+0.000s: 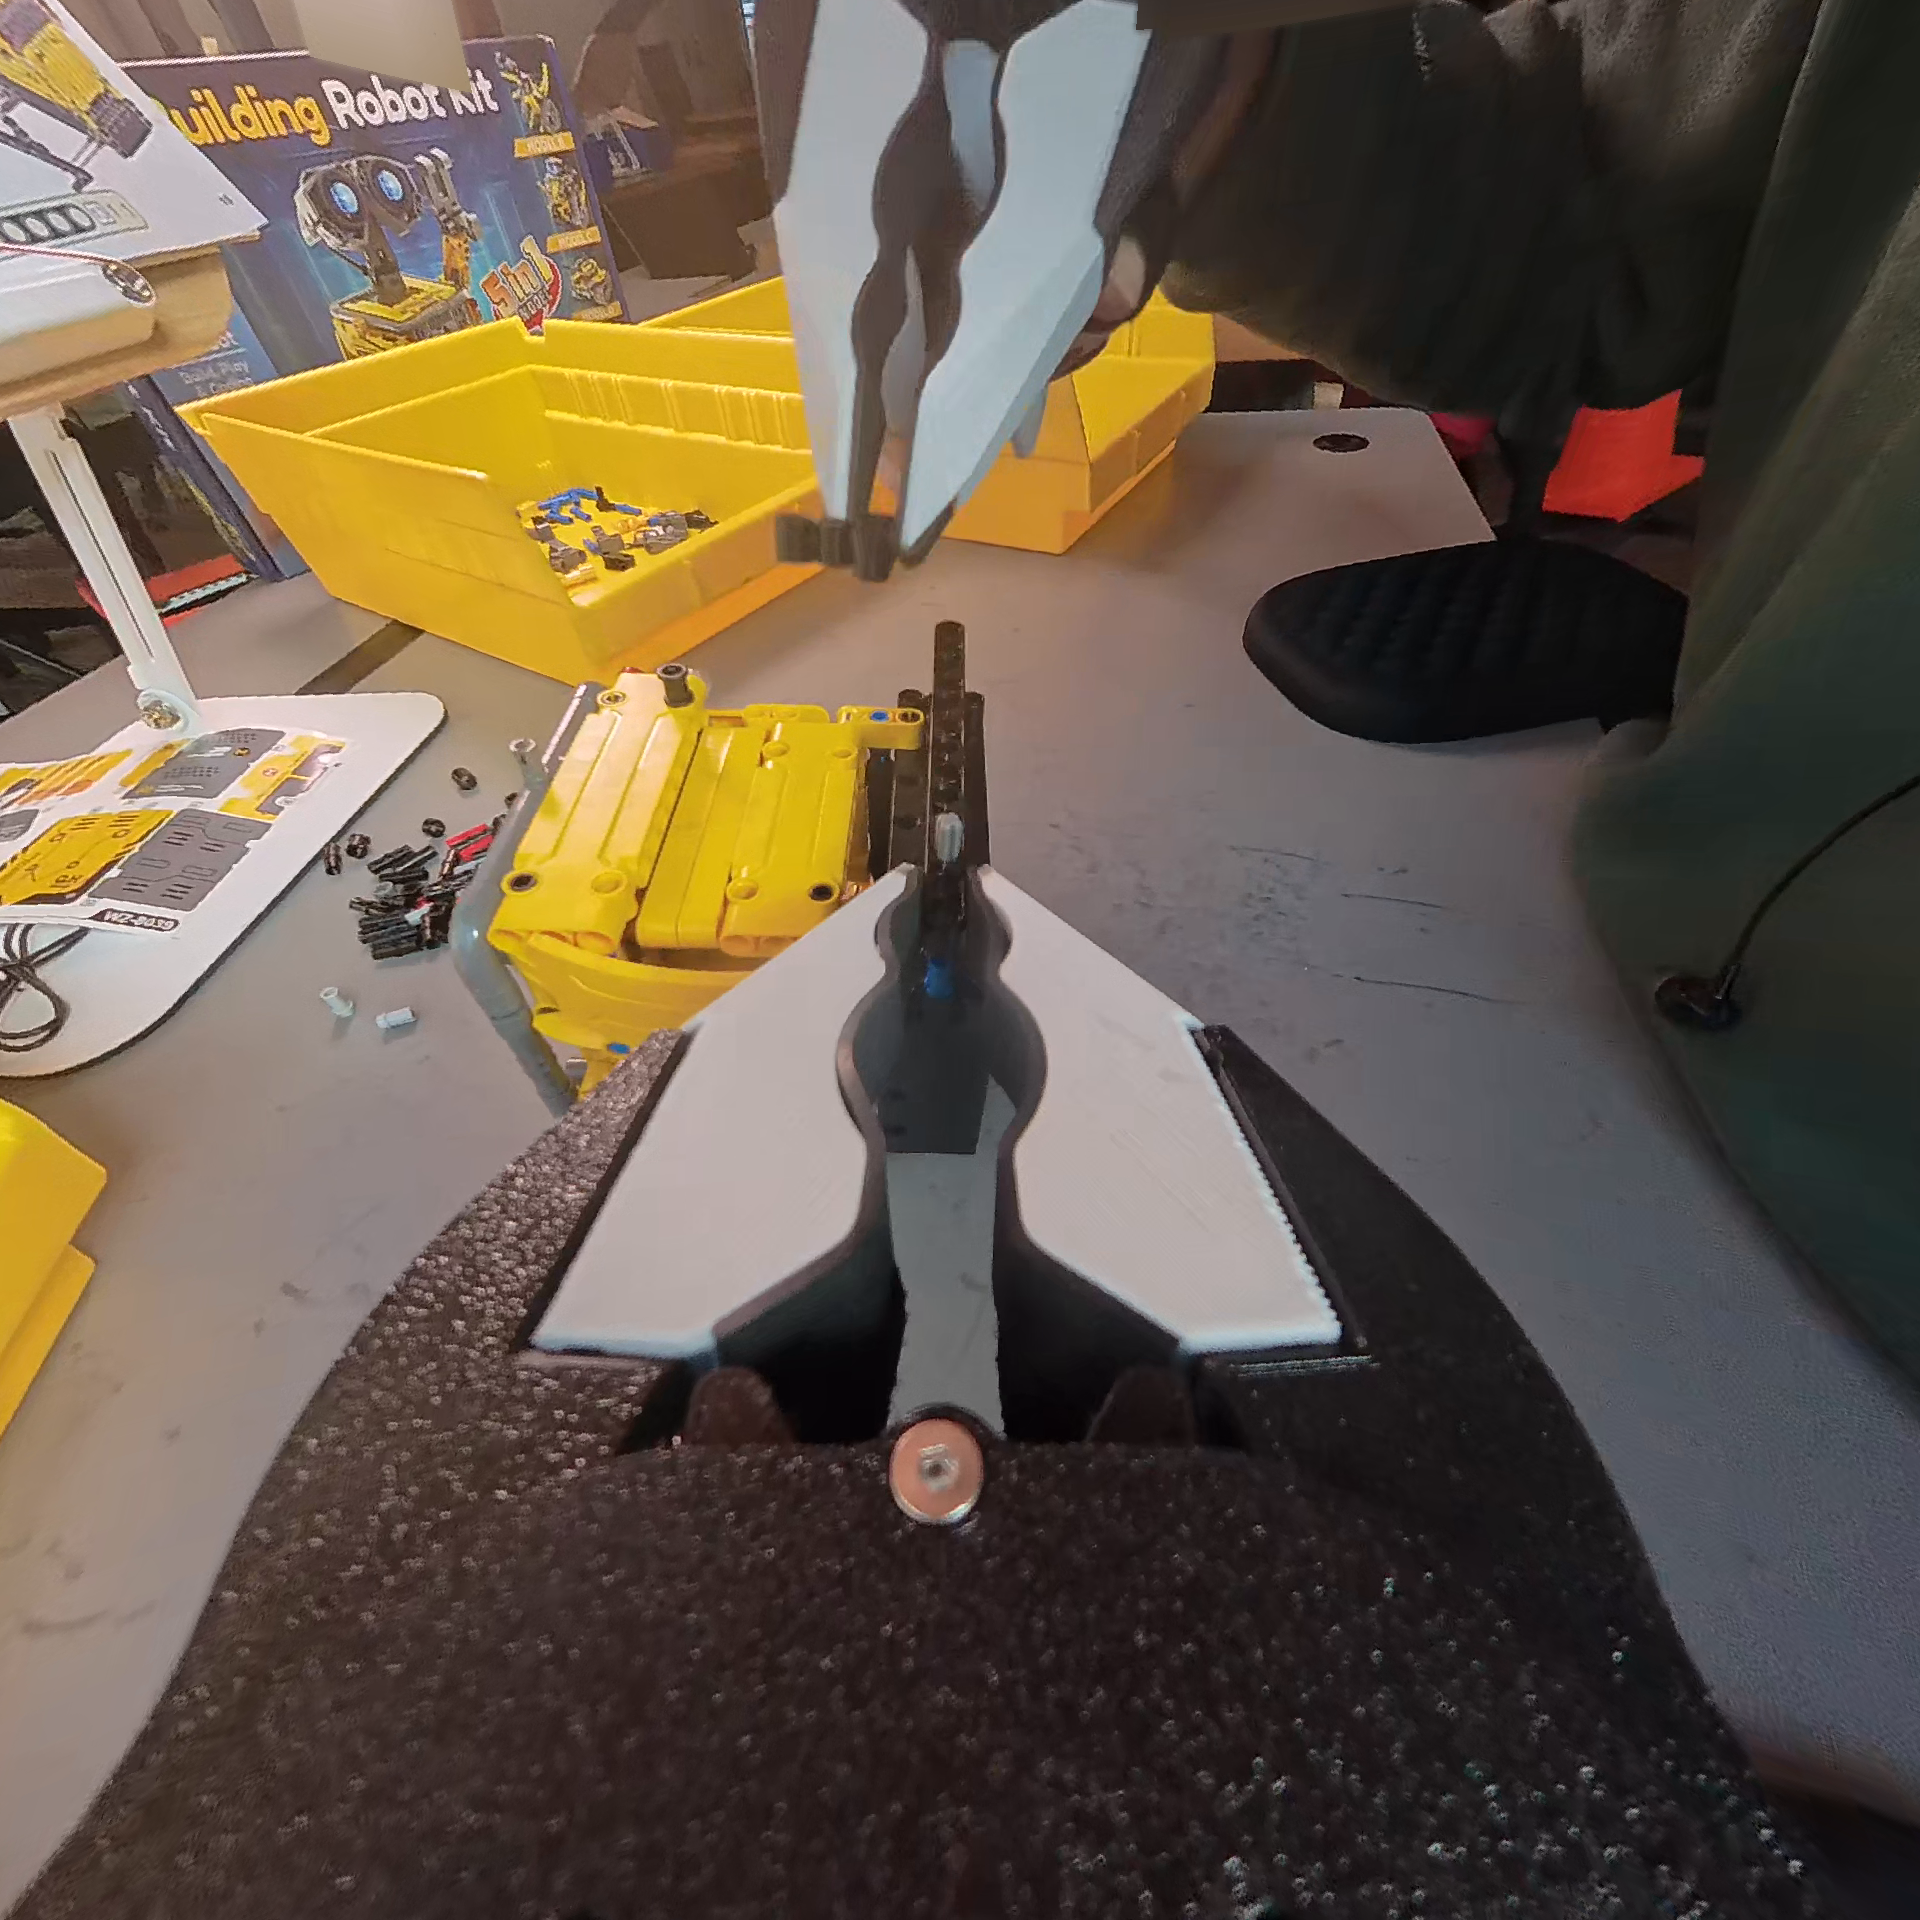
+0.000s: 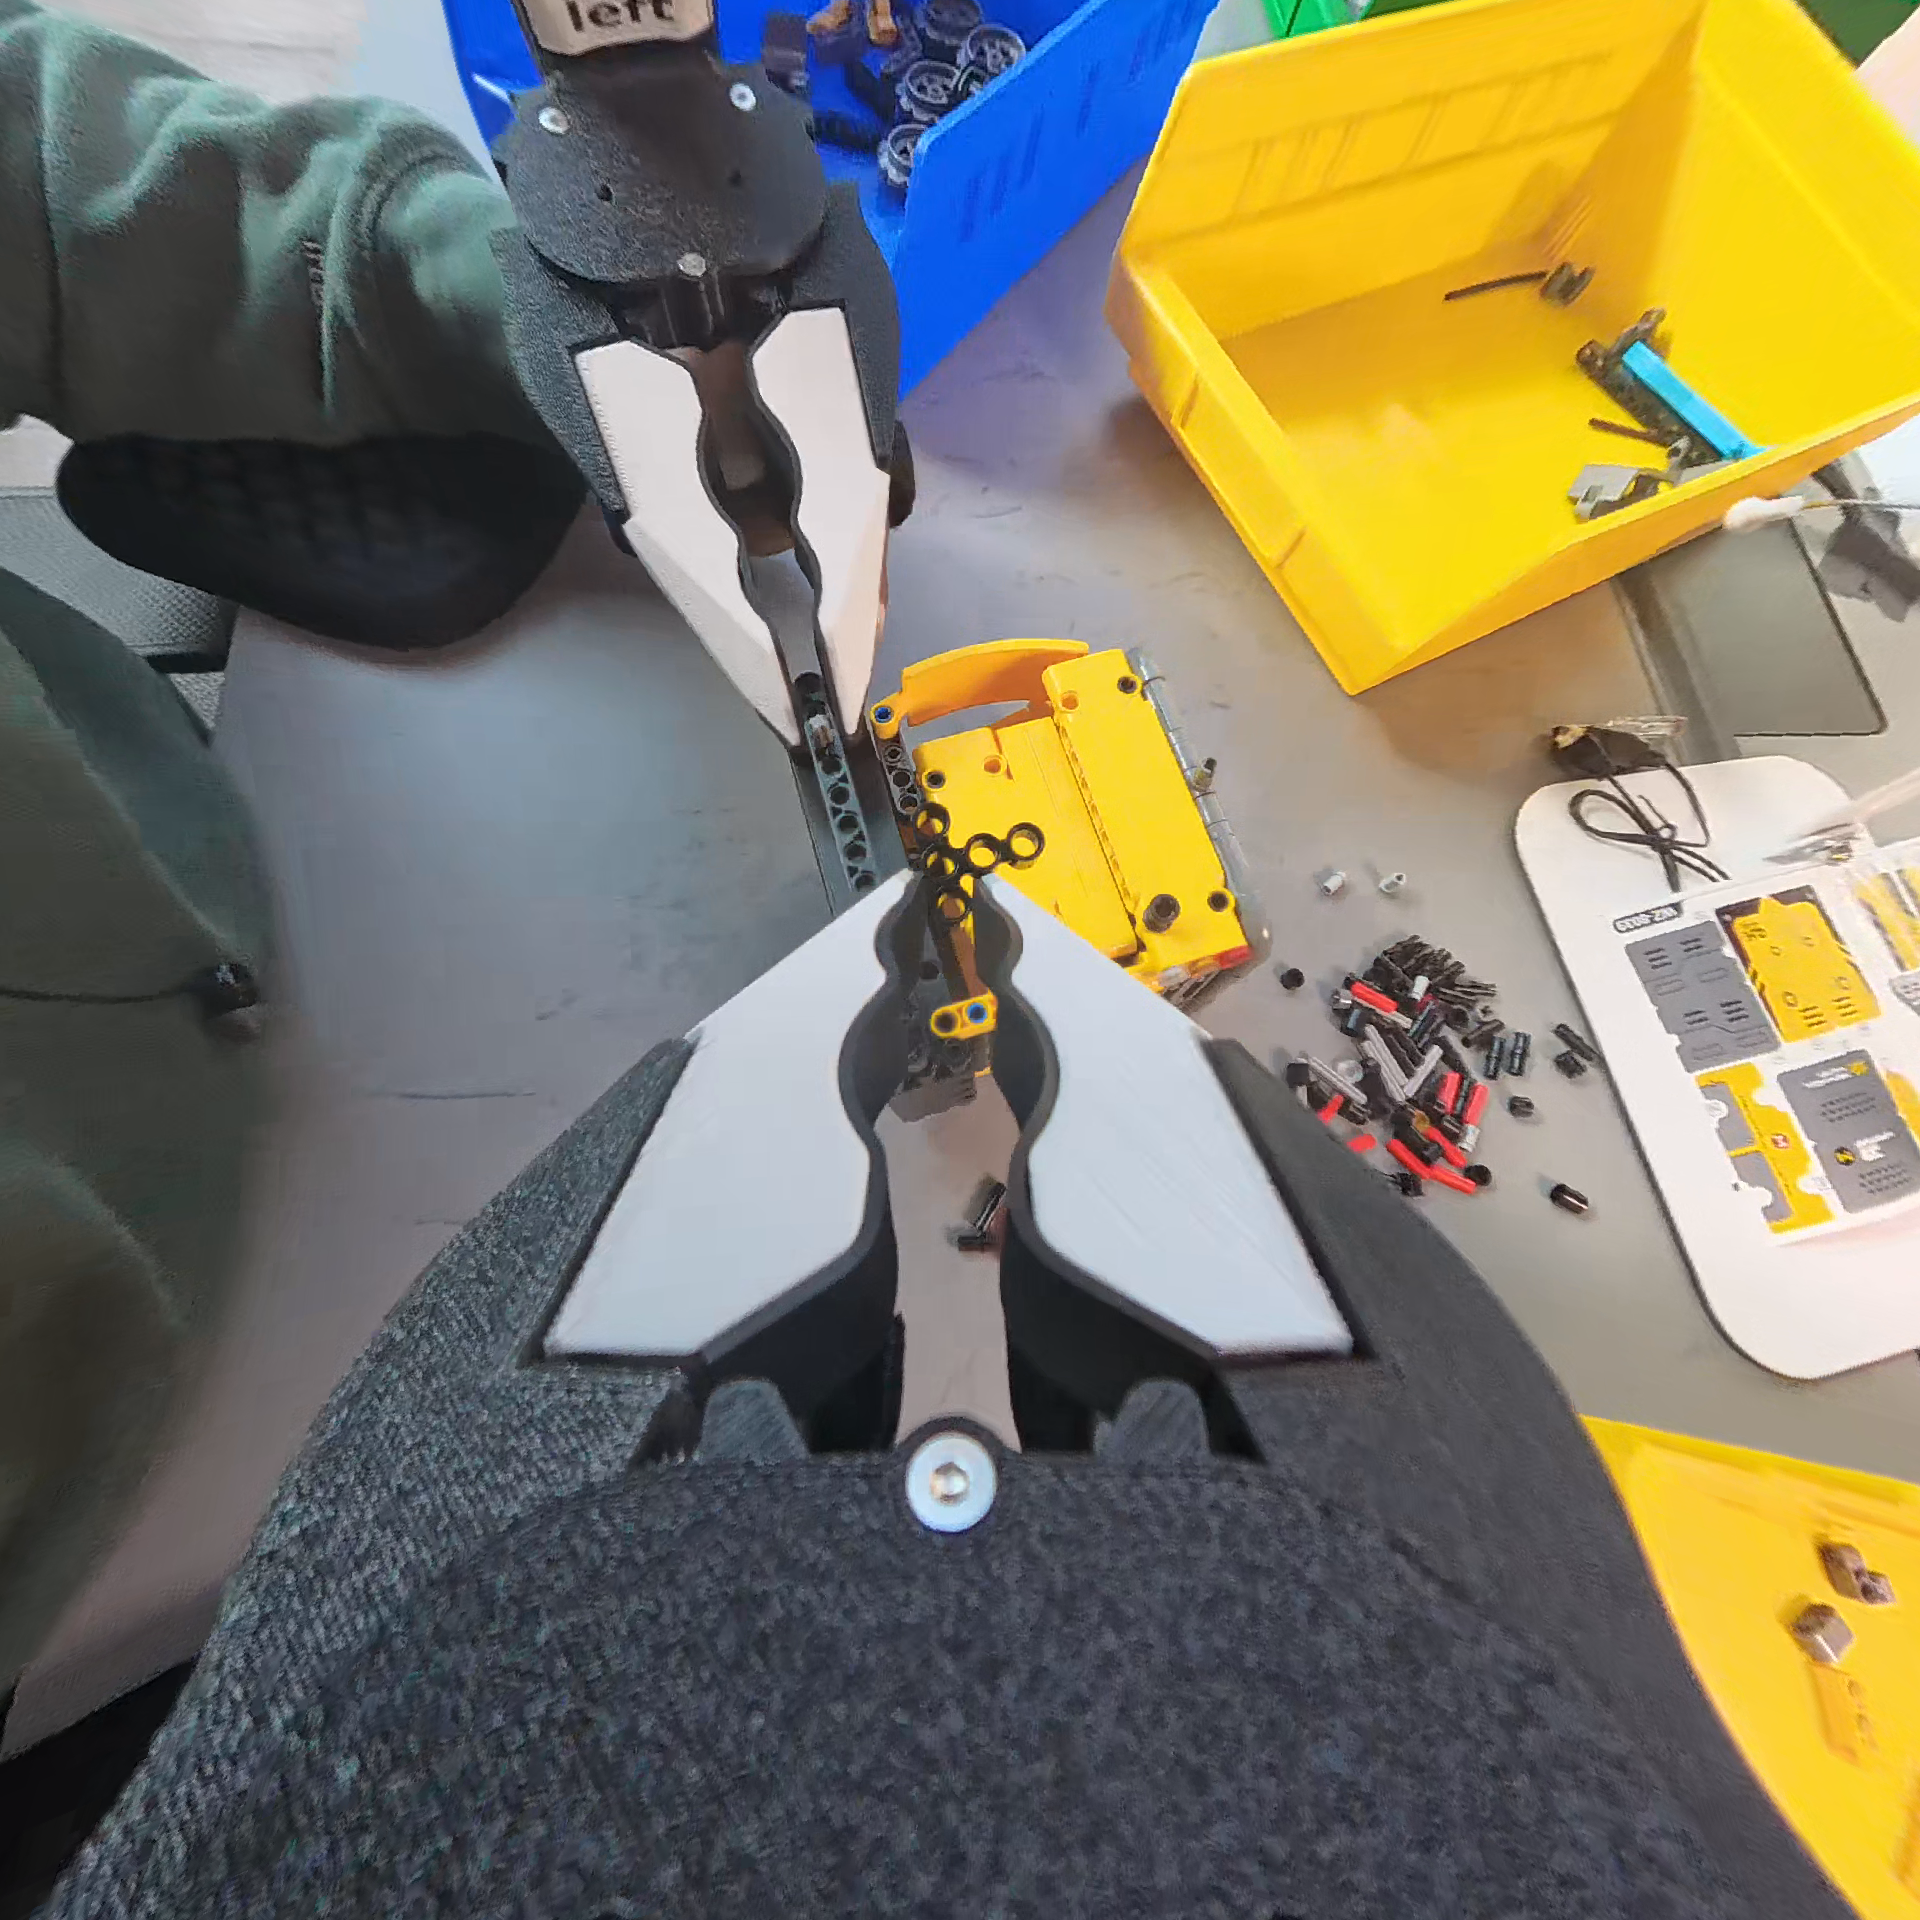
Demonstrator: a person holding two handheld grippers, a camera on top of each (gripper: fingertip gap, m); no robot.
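My left gripper [image 1: 940, 883] is shut on a long black perforated beam [image 1: 948, 727] that stands along the right side of a yellow brick-built model [image 1: 707, 821] on the grey table. My right gripper [image 1: 878, 540] hangs above and beyond the beam's far end, shut on a small black cross-shaped perforated piece [image 1: 821, 540]. In the right wrist view, the right gripper [image 2: 948, 883] holds that piece [image 2: 977, 852] just over the model [image 2: 1081, 821]. The left gripper [image 2: 826, 717] grips the beam [image 2: 847, 831] from the far side. The piece and the beam are apart.
A pile of small black and red pins [image 2: 1423, 1070] lies beside the model, by a printed sheet on a white board [image 2: 1766, 1039]. Yellow bins [image 1: 416, 499] [image 2: 1455, 364], a blue bin [image 2: 1018, 135] and a kit box [image 1: 416, 208] ring the table. A green sleeve [image 2: 208, 260] and a black armrest [image 1: 1455, 634] are nearby. Across from one pair of fingers to the other is roughly 8 cm.
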